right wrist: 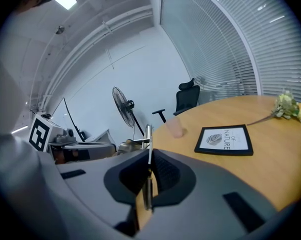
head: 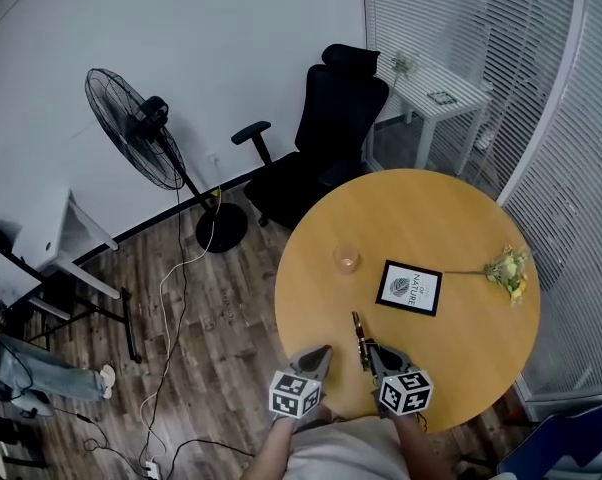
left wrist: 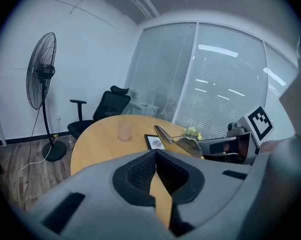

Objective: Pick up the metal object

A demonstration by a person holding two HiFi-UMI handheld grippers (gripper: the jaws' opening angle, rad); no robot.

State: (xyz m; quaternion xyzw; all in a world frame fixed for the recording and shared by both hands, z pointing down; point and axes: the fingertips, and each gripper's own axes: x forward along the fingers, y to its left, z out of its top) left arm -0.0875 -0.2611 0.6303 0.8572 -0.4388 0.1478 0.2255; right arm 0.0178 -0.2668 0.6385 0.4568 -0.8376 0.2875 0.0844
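Note:
The metal object (head: 359, 340), a slim shiny tool with long arms, juts from my right gripper (head: 369, 354) over the near edge of the round wooden table (head: 461, 218). In the right gripper view the jaws of the right gripper (right wrist: 148, 156) are shut on its thin edge (right wrist: 148, 139). The left gripper view shows the metal object (left wrist: 183, 143) slanting up out of the right gripper (left wrist: 240, 144). My left gripper (head: 324, 352) hangs just left of it, also at the table's near edge. The left gripper (left wrist: 156, 154) is shut with nothing between its pads.
On the table stand a small glass cup (head: 346, 259), a black-framed card (head: 409, 288) and a dried flower sprig (head: 506, 268). Behind it are a black office chair (head: 326, 138), a floor fan (head: 136, 128) and a white side table (head: 436, 93). Cables (head: 166, 298) cross the wooden floor.

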